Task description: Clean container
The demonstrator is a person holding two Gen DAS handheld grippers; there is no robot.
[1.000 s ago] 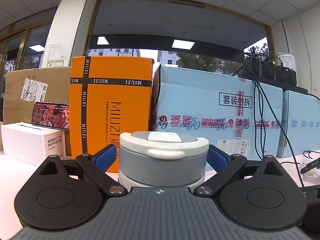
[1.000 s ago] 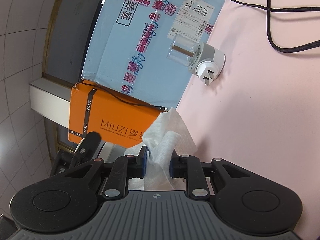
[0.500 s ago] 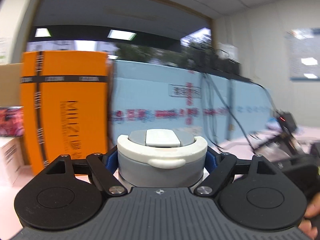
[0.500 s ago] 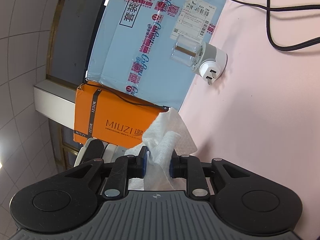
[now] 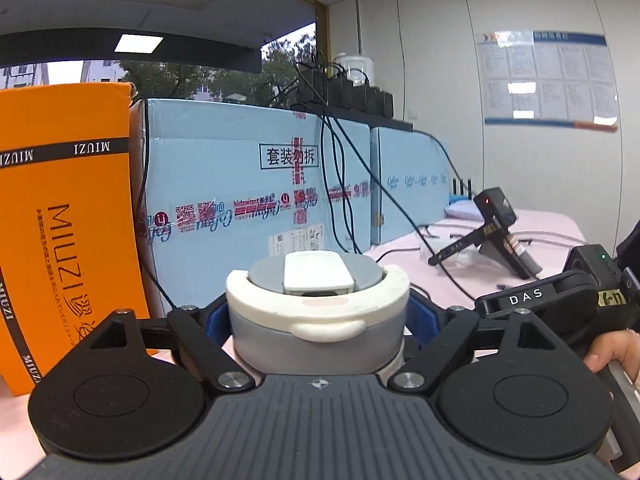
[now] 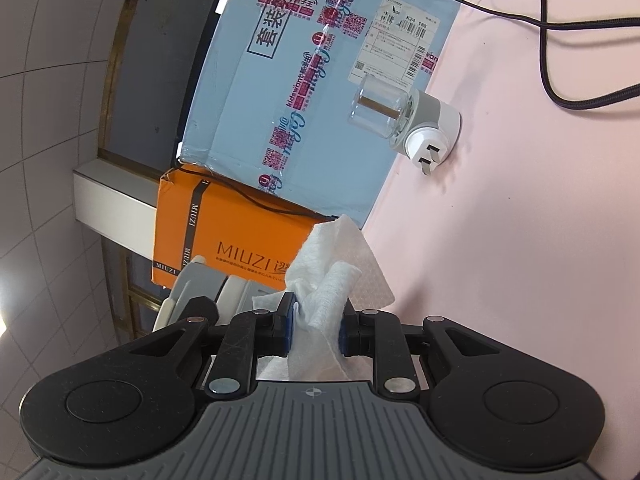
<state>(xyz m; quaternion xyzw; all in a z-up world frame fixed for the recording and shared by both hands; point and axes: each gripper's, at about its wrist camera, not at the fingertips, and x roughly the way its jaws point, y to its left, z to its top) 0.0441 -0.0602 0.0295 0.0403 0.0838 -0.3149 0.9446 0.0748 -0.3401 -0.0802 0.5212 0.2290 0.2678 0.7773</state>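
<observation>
Grey-and-white container (image 5: pixel 318 312) sits upright, clamped in left gripper (image 5: pixel 320 320) w/ lid facing up, while right gripper (image 6: pixel 316 322), pinching a white wipe (image 6: pixel 336 276), hangs just beside it, container to its left.

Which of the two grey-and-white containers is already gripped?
The lidded container, clamped between the left gripper fingers. The other one, with a clear dome, stands free on the pink table by the blue box; the right gripper holds a wipe.
</observation>
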